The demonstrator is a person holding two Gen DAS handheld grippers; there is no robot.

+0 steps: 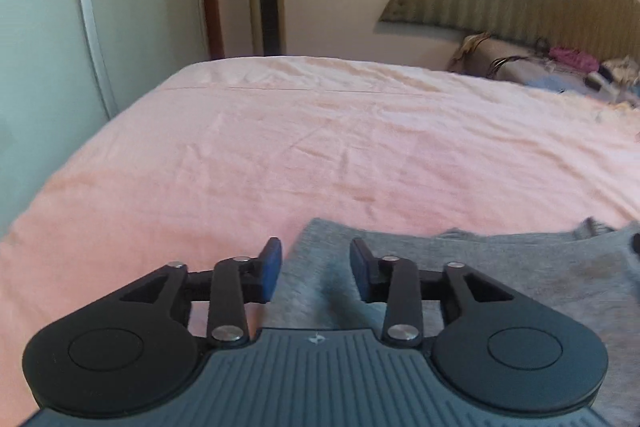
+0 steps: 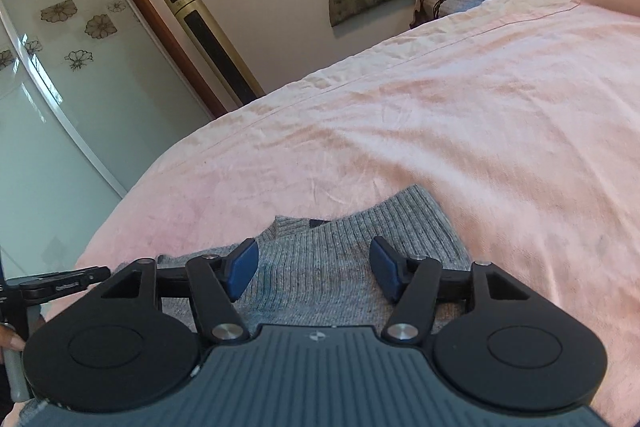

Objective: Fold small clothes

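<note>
Grey ribbed knit top lies flat on pink bedsheet, near edge, collar w/ dark patch showing. Left gripper & right gripper both over it, fingers apart, gripping nothing.

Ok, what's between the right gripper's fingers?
Only the grey knit garment, lying flat on the pink bedsheet. The right gripper is open over it, in the right wrist view.
</note>
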